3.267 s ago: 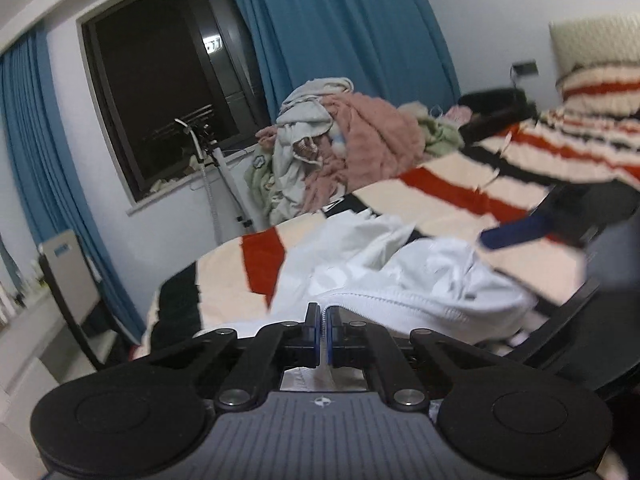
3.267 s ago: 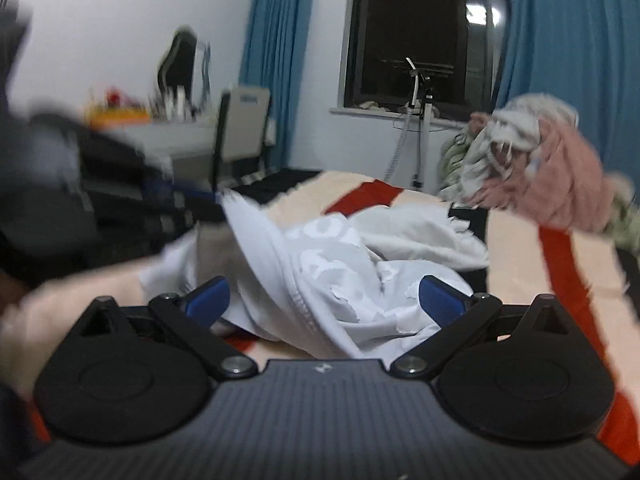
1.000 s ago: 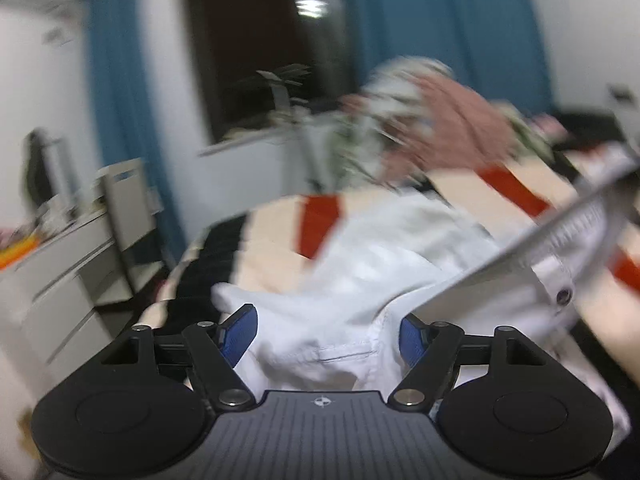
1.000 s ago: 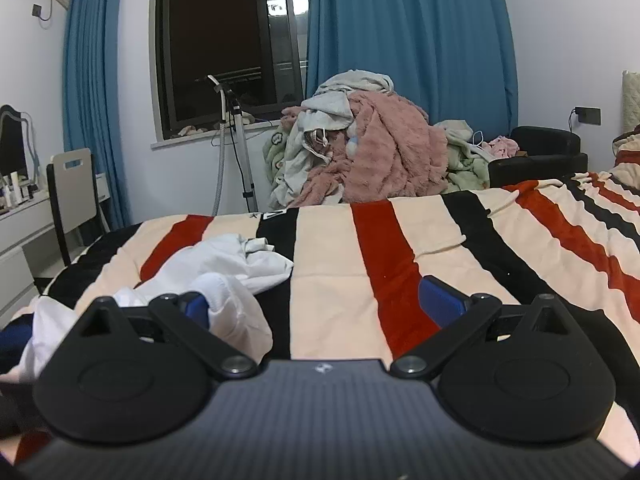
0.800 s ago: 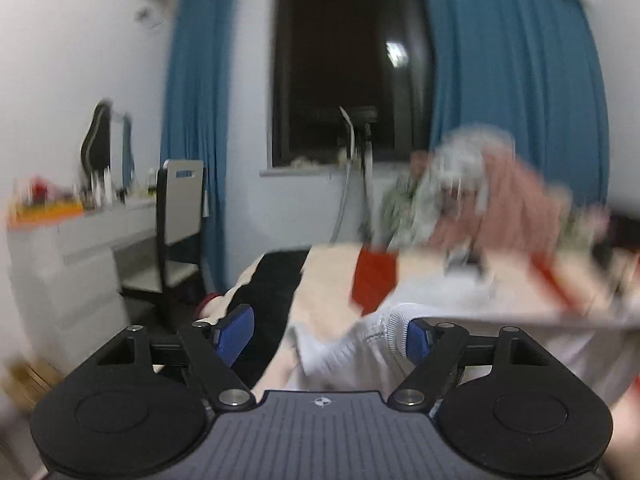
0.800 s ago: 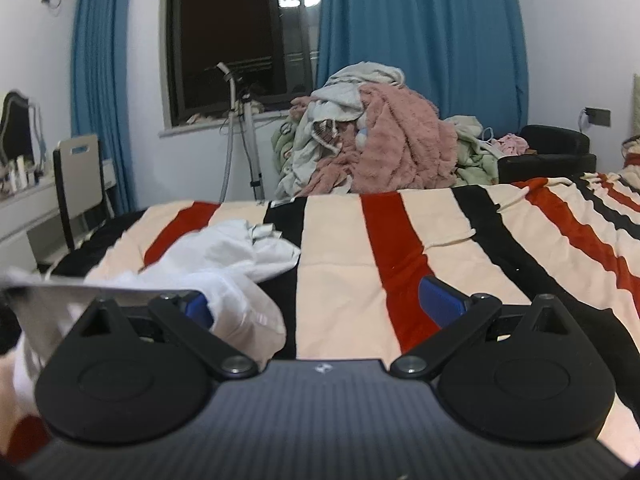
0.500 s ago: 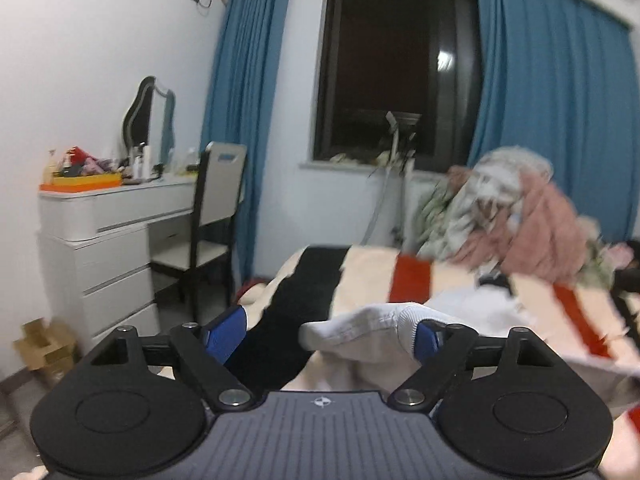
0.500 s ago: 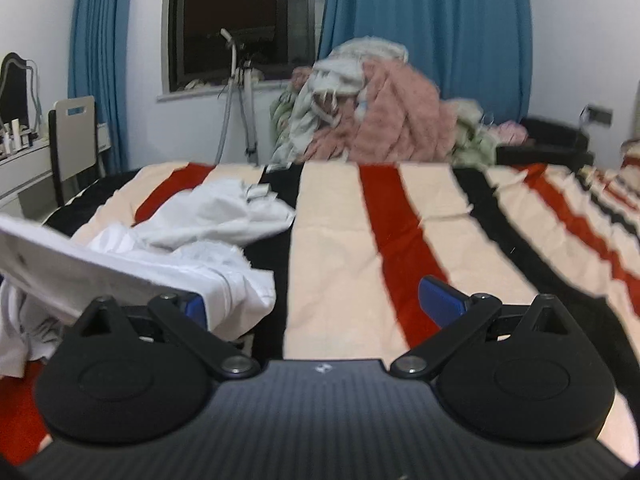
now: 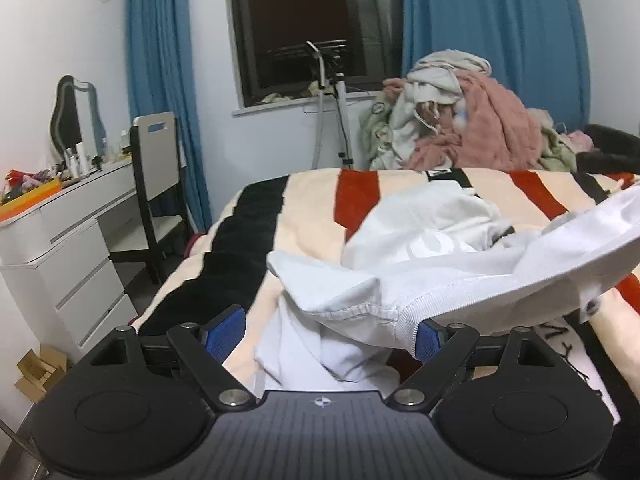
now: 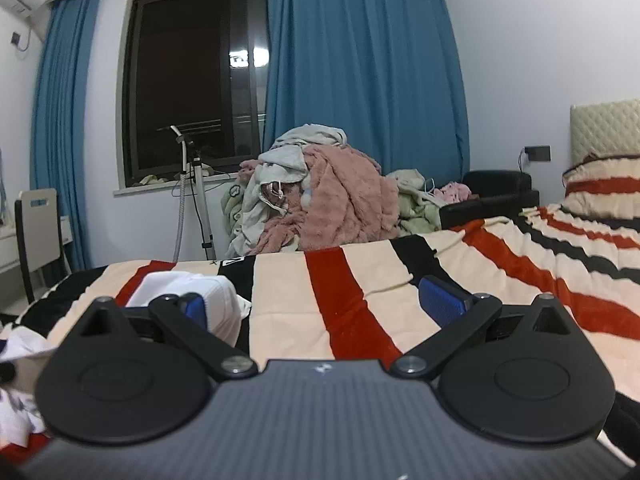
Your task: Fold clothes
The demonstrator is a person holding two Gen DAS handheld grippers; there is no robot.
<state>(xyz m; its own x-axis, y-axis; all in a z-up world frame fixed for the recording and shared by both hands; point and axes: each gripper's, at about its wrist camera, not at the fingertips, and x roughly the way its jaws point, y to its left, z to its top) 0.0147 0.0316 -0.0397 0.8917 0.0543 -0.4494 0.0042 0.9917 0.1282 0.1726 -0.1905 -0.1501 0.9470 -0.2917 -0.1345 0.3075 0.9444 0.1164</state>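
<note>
Left wrist view is showing the white garment [image 9: 424, 264] lying crumpled on the striped bedspread [image 9: 308, 200], bunched toward the foot end of it, with one ribbed hem edge lifted and stretching off to the right of the frame. The left gripper [image 9: 326, 330] is sitting right at that hem, jaws spread wide and pinching nothing; the cloth is draping across the gap and brushing the right-hand pad, but the pads aren't pressing on it. So the garment is lying straight ahead of and partly between the left tongs, with its long run going left-to-right across the gripper's line, not along it. Over on the right wrist view, the right gripper [image 10: 324, 302] is also gaping open with only bare bedspread [image 10: 400, 280] between its fingers, and the same white garment [image 10: 192, 292] is sitting off past its left finger, just beside it. My read: the left hand is clearly the nearer one for grabbing the hem, and the right would need to swing left toward the cloth to get a second corner. Further out from the garment, a pile of pink and grey laundry [image 9: 452, 116] is heaped beyond the bedspread's far edge under the dark window [image 9: 312, 24], and a chair [image 9: 156, 184] and white dresser [image 9: 68, 232] are standing off the bedspread's left side.
</note>
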